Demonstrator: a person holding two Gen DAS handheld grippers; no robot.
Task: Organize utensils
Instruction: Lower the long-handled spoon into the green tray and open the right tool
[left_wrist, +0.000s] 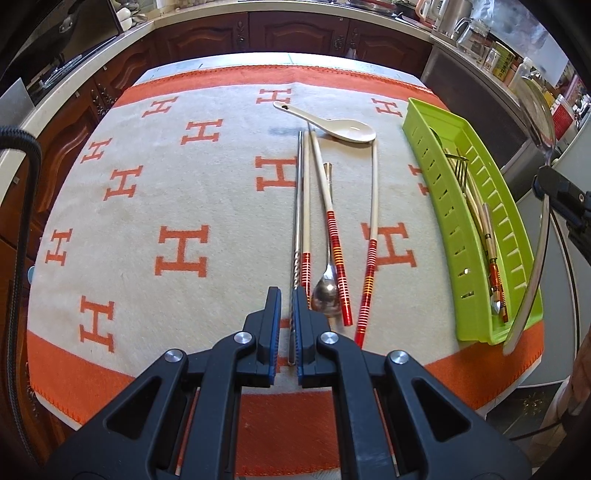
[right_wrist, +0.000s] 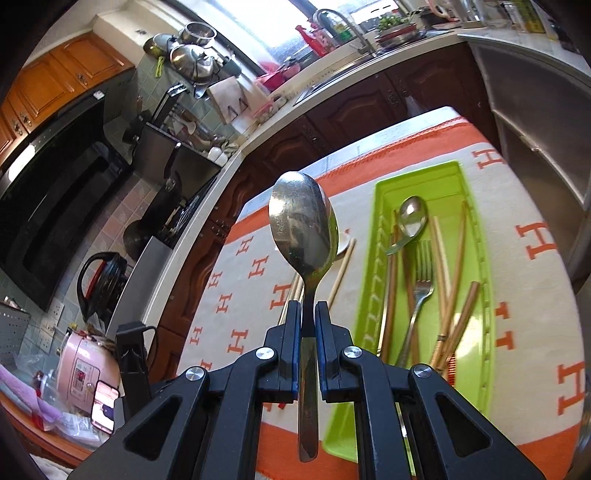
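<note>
My left gripper (left_wrist: 287, 295) hangs low over the near end of a metal chopstick (left_wrist: 297, 206), its jaws a narrow gap apart with the chopstick's twisted end between them; I cannot tell whether they touch it. Beside it lie red-banded wooden chopsticks (left_wrist: 332, 236), a small metal spoon (left_wrist: 325, 291) and a white ceramic spoon (left_wrist: 332, 123). My right gripper (right_wrist: 306, 306) is shut on a large metal spoon (right_wrist: 303, 221), held upright in the air left of the green tray (right_wrist: 476, 206). The spoon also shows at the right of the left wrist view (left_wrist: 535, 236).
The green tray (left_wrist: 417, 140) holds a spoon (right_wrist: 412, 216), a fork (right_wrist: 424, 280) and several chopsticks. The table has an orange and beige cloth (left_wrist: 177, 177). Dark kitchen cabinets (left_wrist: 295, 33) and cluttered counters surround it.
</note>
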